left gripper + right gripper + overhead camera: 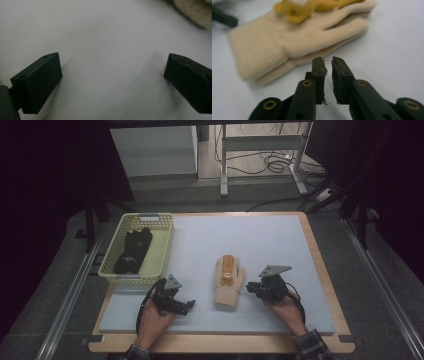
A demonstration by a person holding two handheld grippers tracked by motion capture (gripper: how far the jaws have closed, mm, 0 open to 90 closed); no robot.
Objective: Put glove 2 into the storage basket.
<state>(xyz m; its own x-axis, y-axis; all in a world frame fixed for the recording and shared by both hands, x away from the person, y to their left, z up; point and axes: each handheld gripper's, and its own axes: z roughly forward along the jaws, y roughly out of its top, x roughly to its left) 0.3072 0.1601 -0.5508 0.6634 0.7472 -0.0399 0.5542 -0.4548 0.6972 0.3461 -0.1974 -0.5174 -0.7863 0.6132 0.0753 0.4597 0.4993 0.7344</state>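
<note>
A pair of beige knit gloves [228,285], stacked with a yellow-orange patch on top, lies on the pale mat [260,240] near the front middle. My left gripper [188,306] rests low on the mat to the gloves' left, open with nothing between its fingers; in the left gripper view [112,75] a fuzzy beige glove edge [195,10] shows at the top right. My right gripper [250,288] sits just right of the gloves, pointing at them. In the right gripper view its jaws [329,65] stand shut and empty, a short way from the glove's edge [287,42].
A yellow-green plastic basket [164,251] stands at the mat's left side with black gloves [132,251] inside. The wooden table edge [320,265] borders the mat. Beyond the table are a desk frame and cables on the floor.
</note>
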